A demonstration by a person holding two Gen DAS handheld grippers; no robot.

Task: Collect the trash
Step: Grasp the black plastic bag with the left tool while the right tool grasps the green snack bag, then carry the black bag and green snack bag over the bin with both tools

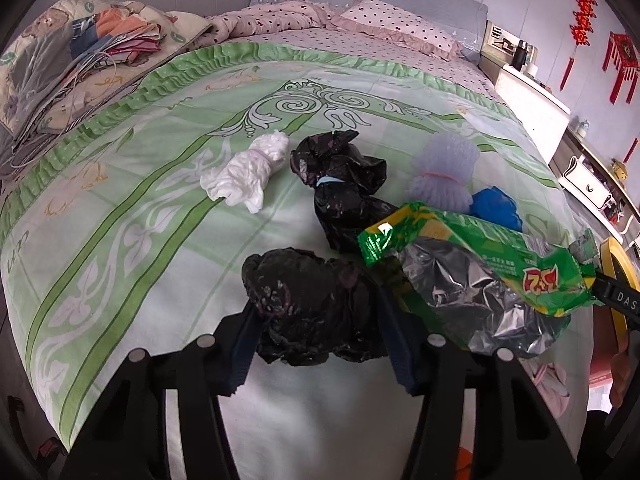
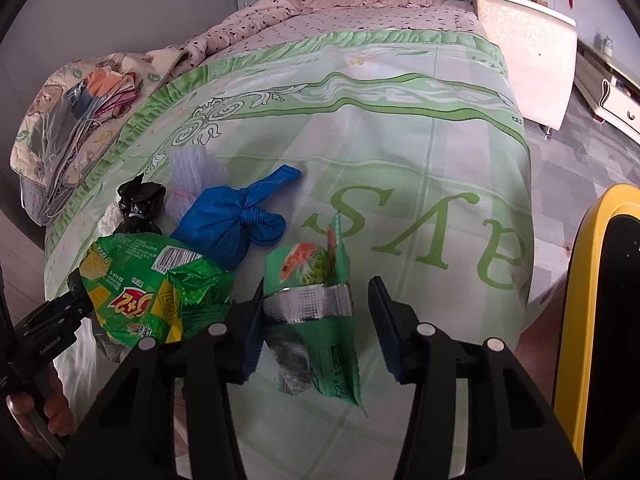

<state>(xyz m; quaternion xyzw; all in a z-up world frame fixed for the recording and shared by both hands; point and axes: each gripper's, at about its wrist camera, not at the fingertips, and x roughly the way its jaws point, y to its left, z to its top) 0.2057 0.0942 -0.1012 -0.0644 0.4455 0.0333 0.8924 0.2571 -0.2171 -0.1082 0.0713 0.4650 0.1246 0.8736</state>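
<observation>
Left wrist view: left gripper (image 1: 316, 320) low over the green bedspread (image 1: 120, 200), fingers at a middling gap and pressed on both flanks of a crumpled black bag (image 1: 312, 308) at lower centre. Right wrist view: right gripper (image 2: 316, 300) astride a small green packet (image 2: 320, 344) – left pad touching it, right pad just clear, so not yet gripped. Still lying loose: white bag (image 1: 244, 176), second black bag (image 1: 344, 184), foam net (image 2: 196, 180) and knotted blue bag (image 2: 228, 228) mid-frame, plus a large green wrapper (image 1: 480, 272). Judged early – nothing visibly collected, no bin identifiable.
</observation>
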